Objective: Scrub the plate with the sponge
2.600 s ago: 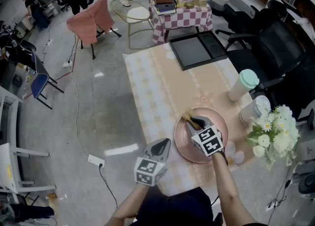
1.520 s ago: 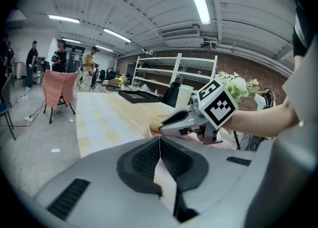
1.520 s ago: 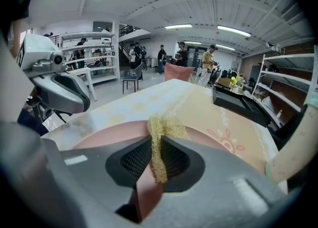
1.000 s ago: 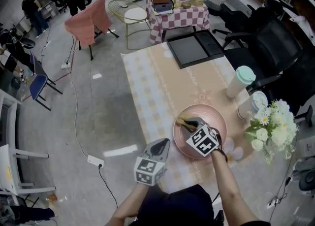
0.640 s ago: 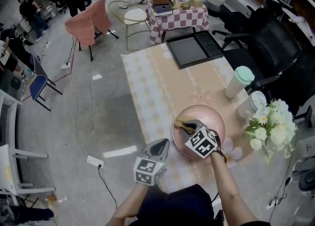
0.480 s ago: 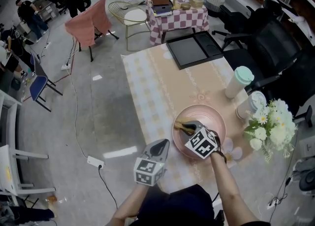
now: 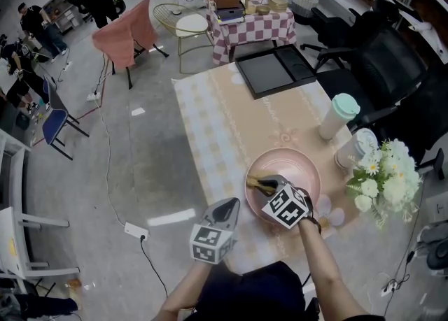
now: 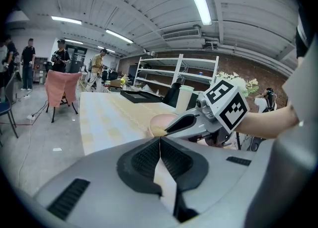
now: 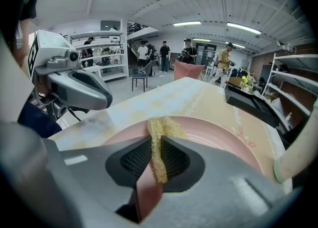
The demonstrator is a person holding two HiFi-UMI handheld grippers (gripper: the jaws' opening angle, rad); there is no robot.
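A pink plate lies on the beige tablecloth near the table's front right; it also fills the right gripper view as a pink plate. My right gripper is shut on a thin yellow sponge, whose free end rests on the plate's left part. My left gripper hovers off the table's front edge, left of the plate, jaws shut with nothing between them. From the left gripper view the right gripper shows over the plate.
A mint-lidded cup and a second lidded cup stand right of the plate beside white flowers. A black tray lies at the table's far end. Office chairs stand right; people and a draped chair are far left.
My right gripper and the sponge have slid leftward and a little nearer across the plate. The left gripper has stayed in place.
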